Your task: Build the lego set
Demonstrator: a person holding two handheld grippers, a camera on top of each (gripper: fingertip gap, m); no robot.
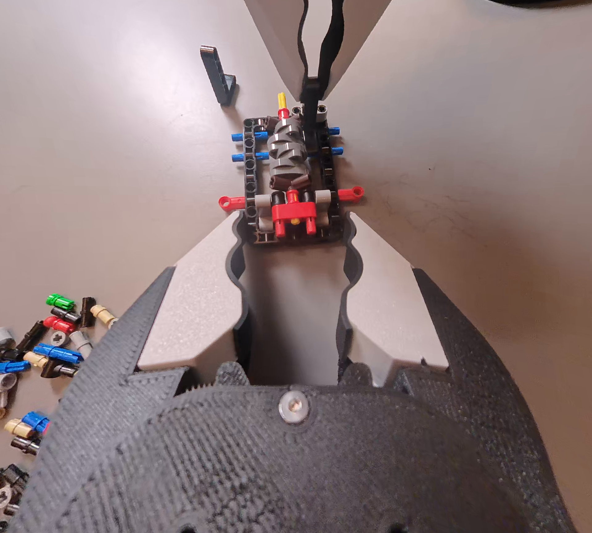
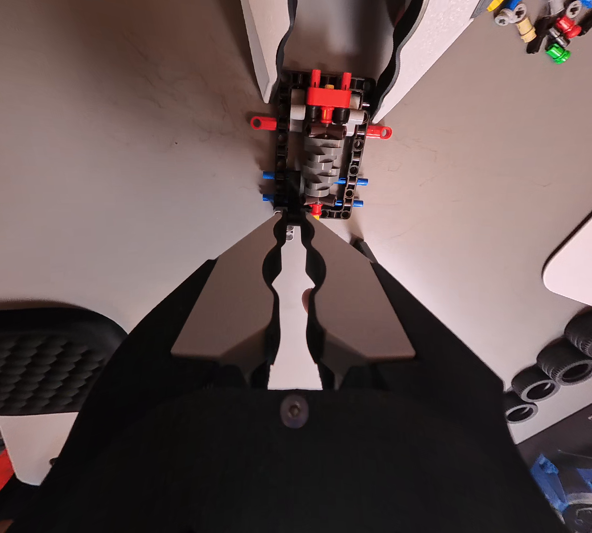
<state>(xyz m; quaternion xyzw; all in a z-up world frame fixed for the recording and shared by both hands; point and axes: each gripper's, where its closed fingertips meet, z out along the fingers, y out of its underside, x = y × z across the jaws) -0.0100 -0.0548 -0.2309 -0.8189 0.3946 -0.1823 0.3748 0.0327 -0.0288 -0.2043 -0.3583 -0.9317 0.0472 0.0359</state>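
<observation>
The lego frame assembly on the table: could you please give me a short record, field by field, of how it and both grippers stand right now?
assembly: black rectangular frame flat on the table, grey gears along its middle, red connector at one end, blue pins on both long sides
left gripper: fingers spread around the frame's red end
right gripper: closed on a black piece at the frame's far end
loose parts: black L-shaped beam beside the frame; pile of small pins
</observation>
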